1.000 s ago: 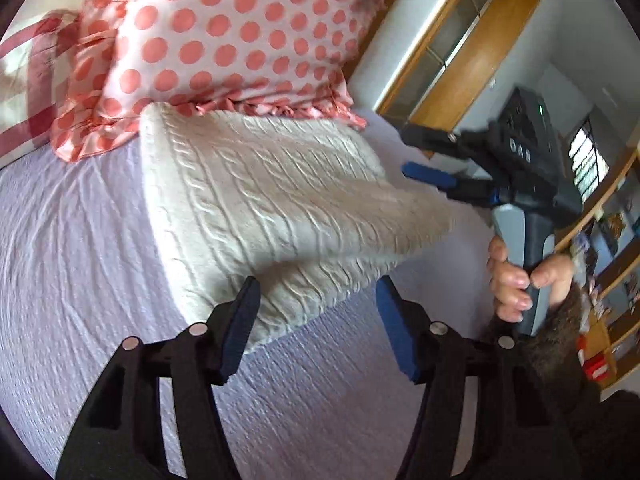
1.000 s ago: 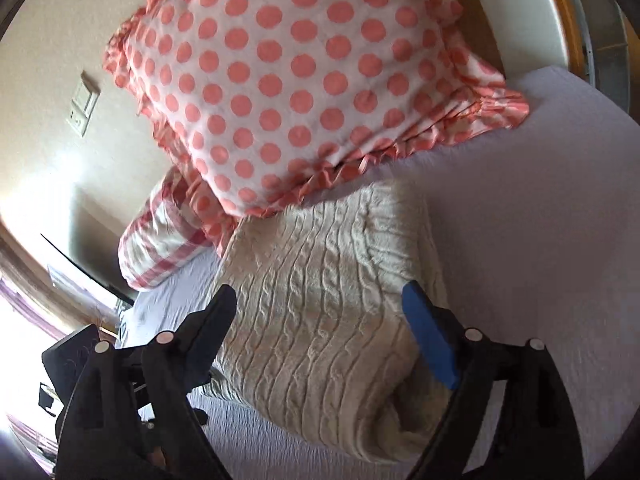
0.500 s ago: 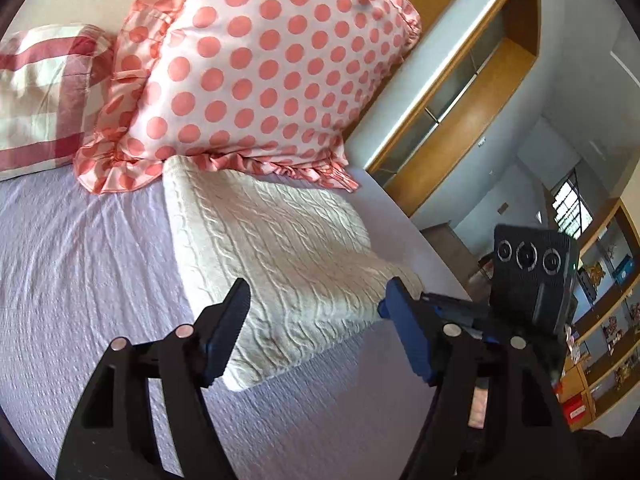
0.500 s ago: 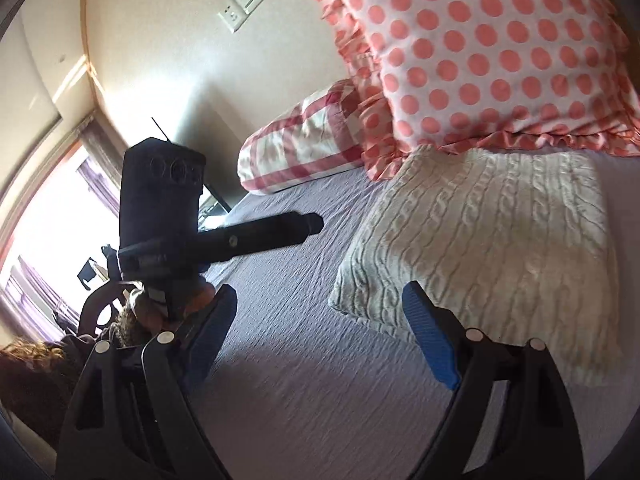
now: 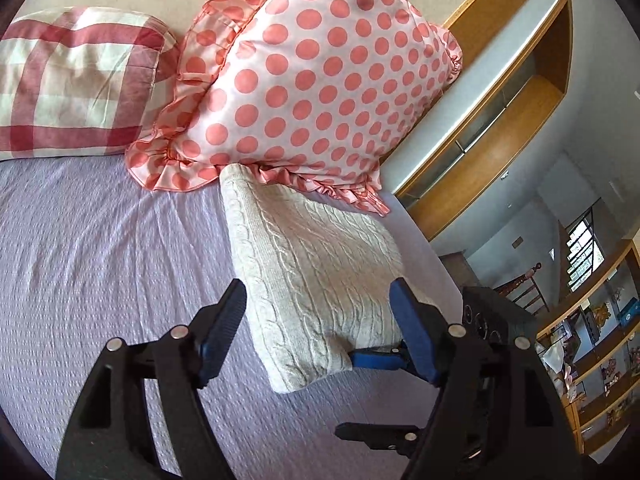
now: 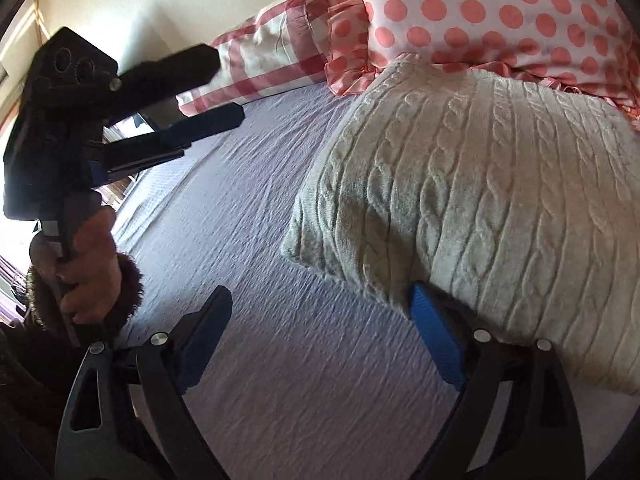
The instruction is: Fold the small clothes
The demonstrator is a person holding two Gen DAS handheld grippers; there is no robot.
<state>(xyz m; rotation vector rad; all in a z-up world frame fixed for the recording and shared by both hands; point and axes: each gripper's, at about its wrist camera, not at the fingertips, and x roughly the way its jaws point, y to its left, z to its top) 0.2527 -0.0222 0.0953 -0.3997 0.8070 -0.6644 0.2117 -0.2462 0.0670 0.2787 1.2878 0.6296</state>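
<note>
Both tongs, left [image 5: 316,320] and right [image 6: 320,336], spread wide and empty beside folded cream cable-knit sweater [image 5: 320,272] on lilac bed [image 5: 100,248].

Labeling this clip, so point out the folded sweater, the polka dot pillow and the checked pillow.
folded sweater [image 5: 320,264], left wrist view, cable-knit top.
polka dot pillow [image 5: 312,80], left wrist view, dotted face.
checked pillow [image 5: 76,84], left wrist view, front face.

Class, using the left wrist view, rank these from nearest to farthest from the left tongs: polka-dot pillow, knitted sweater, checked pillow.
1. Knitted sweater, folded, directly ahead of the left tongs.
2. Polka-dot pillow, behind the sweater.
3. Checked pillow, far left, at the bed's head.
</note>
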